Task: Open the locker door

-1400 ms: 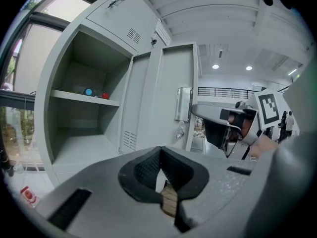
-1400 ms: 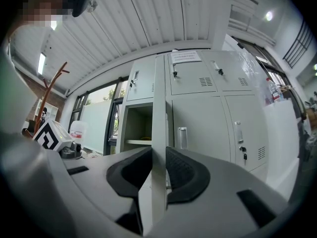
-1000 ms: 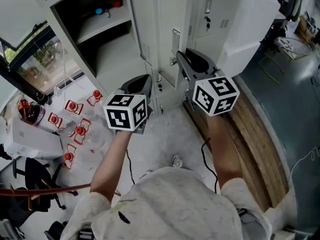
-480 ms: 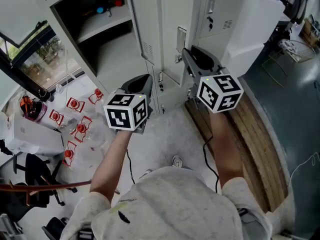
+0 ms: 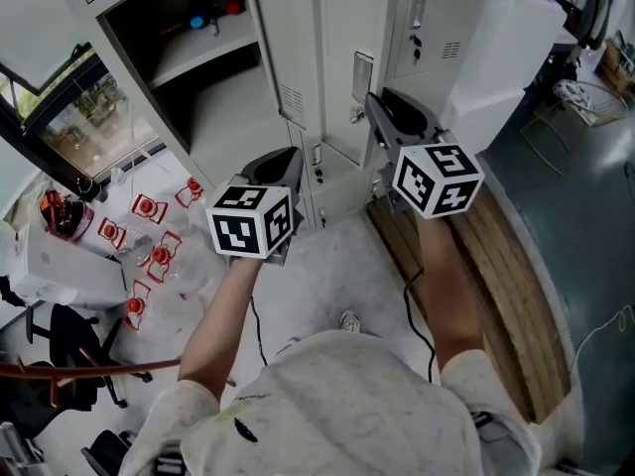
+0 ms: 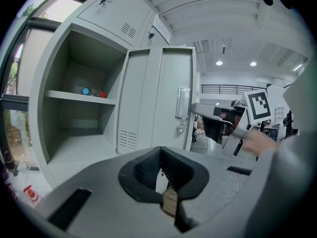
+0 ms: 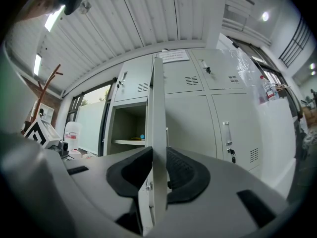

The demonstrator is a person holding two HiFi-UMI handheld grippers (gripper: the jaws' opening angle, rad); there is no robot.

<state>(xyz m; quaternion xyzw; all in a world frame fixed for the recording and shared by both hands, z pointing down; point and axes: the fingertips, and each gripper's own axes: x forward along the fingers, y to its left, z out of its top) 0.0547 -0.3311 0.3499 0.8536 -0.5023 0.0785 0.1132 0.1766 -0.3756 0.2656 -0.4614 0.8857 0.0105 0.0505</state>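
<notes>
Swinging the locker door [image 7: 158,103] wider, I should hold square on its edge, right gripper [image 7: 159,175] jaws opening around it; left gripper [image 6: 164,181] closed, empty

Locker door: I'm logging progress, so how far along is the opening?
Done: the door stands swung out, baring the shelved compartment. In hand: the right gripper straddles the door's edge, pads on it, jaws opening. Remaining: probably just letting go and withdrawing. The left gripper is shut, empty.
</notes>
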